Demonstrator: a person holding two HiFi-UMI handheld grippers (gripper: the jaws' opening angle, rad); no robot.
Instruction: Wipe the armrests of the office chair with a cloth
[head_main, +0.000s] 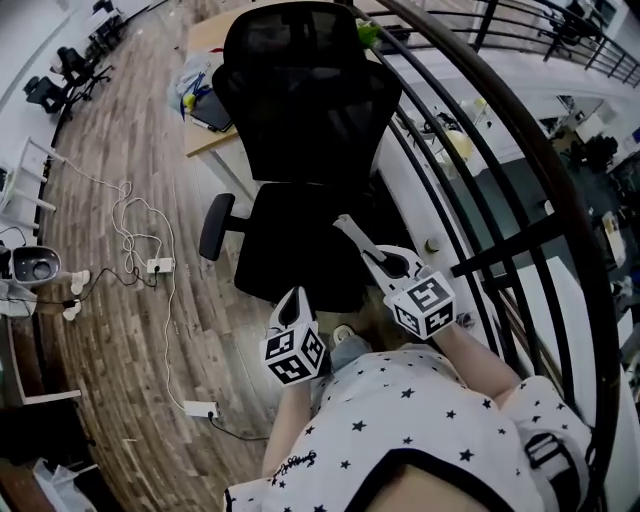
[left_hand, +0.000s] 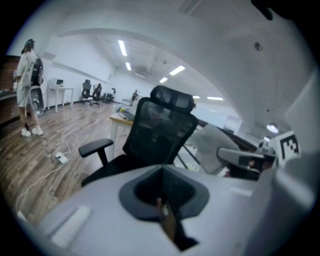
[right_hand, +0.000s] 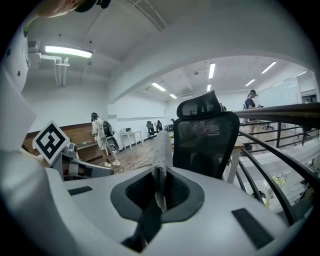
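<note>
1. The person wears a white shirt (head_main: 420, 420) printed with small black stars.
2. The lower part of the shirt has a black curved trim (head_main: 400, 468), and the left side has a small line of black script (head_main: 292, 463), too small to read.
3. The left gripper (head_main: 292, 305) and the right gripper (head_main: 345, 228) both have a pale grey, smooth shell.
4. Each gripper carries a cube with black-and-white square markers: the left cube (head_main: 293, 355) and the right cube (head_main: 425, 303).
5. In each gripper view, a dark grey collar (right_hand: 157, 192) with a rounded shape surrounds the opening for the jaws.
6. The right gripper's jaws look thin, grey and speckled.
</note>
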